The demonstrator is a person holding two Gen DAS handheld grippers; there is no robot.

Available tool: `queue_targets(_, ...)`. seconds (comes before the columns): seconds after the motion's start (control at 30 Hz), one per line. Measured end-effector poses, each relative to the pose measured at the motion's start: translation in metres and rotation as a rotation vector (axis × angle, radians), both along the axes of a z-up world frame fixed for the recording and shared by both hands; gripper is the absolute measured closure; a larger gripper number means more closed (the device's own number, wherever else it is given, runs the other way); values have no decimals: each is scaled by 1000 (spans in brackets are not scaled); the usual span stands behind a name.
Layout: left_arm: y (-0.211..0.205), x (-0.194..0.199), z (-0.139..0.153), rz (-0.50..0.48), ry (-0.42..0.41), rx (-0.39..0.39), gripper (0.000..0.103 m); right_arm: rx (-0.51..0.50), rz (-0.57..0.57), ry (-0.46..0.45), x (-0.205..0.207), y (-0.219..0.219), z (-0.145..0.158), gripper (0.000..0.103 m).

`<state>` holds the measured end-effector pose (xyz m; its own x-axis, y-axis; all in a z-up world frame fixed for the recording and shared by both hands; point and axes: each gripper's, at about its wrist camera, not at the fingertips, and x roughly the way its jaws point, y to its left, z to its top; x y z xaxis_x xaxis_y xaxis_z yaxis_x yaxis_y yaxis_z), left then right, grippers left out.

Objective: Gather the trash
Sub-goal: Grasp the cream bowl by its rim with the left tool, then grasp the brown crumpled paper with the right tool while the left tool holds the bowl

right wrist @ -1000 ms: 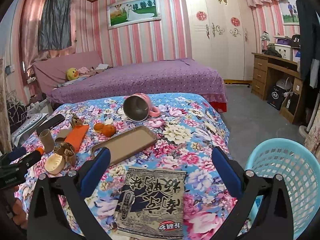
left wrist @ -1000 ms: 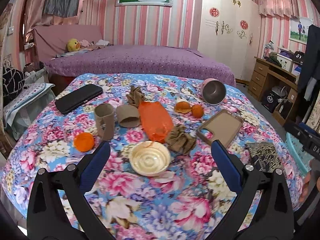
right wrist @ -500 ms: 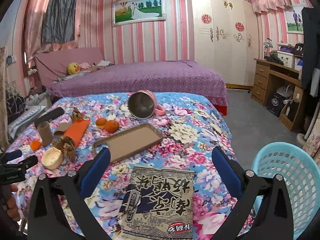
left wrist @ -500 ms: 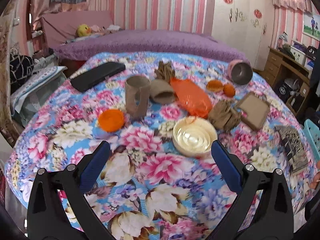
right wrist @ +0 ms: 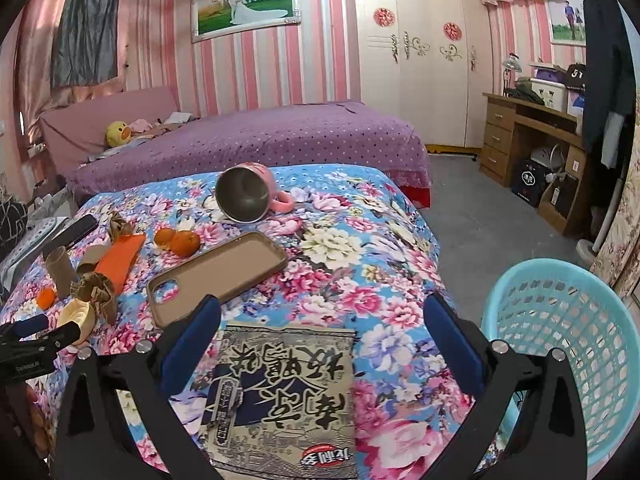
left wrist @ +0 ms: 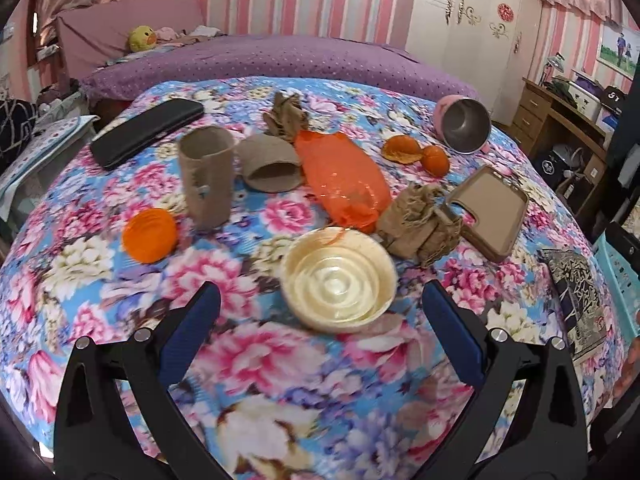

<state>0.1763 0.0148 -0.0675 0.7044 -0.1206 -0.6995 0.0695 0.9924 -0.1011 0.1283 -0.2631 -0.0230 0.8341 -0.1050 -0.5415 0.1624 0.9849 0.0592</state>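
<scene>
The left tongs (left wrist: 320, 312) hang wide open over the floral counter (left wrist: 280, 360), holding nothing, with the cream bowl (left wrist: 338, 280) lying between the blue pads (left wrist: 188, 332) at their far end. Just beyond the bowl, on its right, sits a crumpled brown paper wad (left wrist: 420, 224), touching the near end of the orange bag (left wrist: 344, 176). Left of the bag a cardboard tube (left wrist: 272, 164) lies on its side, and a second tube (left wrist: 206, 178) stands upright beside it. An orange lid (left wrist: 150, 234) lies near the standing tube, on its left. Another paper wad (left wrist: 286, 114) sits at the far end of the bag. Farther right are orange peel (left wrist: 400, 150) and an orange (left wrist: 435, 159), touching, then a tipped pink mug (left wrist: 464, 124). A phone case (left wrist: 488, 208) lies open side up, right of the near wad. A black case (left wrist: 146, 132) rests at the far left.

The right tongs (right wrist: 322, 320) are likewise spread open and empty, hovering over a printed snack packet (right wrist: 284, 396) at the near edge of the counter. The phone case (right wrist: 218, 276) lies just beyond the left pad. A turquoise basket (right wrist: 568, 344) stands on the floor to the right, beside the counter. The left tongs (right wrist: 36, 340) show at the left edge, near the bowl (right wrist: 78, 314).
</scene>
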Motion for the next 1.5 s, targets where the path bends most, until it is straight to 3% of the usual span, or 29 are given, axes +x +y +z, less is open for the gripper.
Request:
queue_targets(0.07, -3, 7, -4, -7, 36, -1, 7, 6, 2, 6, 1, -1, -1, 4)
queue_targets(0.17, -1, 11, -6, -5, 59, -15, 17, 4, 14, 8, 3, 0, -2, 4)
queue_targets(0.3, -7, 9, -6, -36, 52, 8, 42, -17, 39, 10, 5, 6, -3, 4)
queue_targets(0.43, -8, 1, 1, -63, 28, 14, 42, -31, 58, 2, 5, 12, -2, 4)
queue_targets(0.67, 6, -17, 33, -54, -95, -13, 42, -23, 56, -5, 4, 10, -2, 4)
queue_targets(0.87, 21, -22, 51, 0, -162, 37, 42, -14, 68, -3, 7, 18, -1, 4)
queue_targets(1.1, 60, -17, 58, 99, -183, 75, 42, -6, 120, -7, 13, 55, -3, 4)
queue_targets(1.27, 90, -11, 53, 148, -155, 39, 42, -49, 188, -13, 15, 99, -5, 4)
queue_targets(1.5, 108, -13, 50, 139, -171, 47, 42, -79, 260, -6, 19, 149, -10, 4)
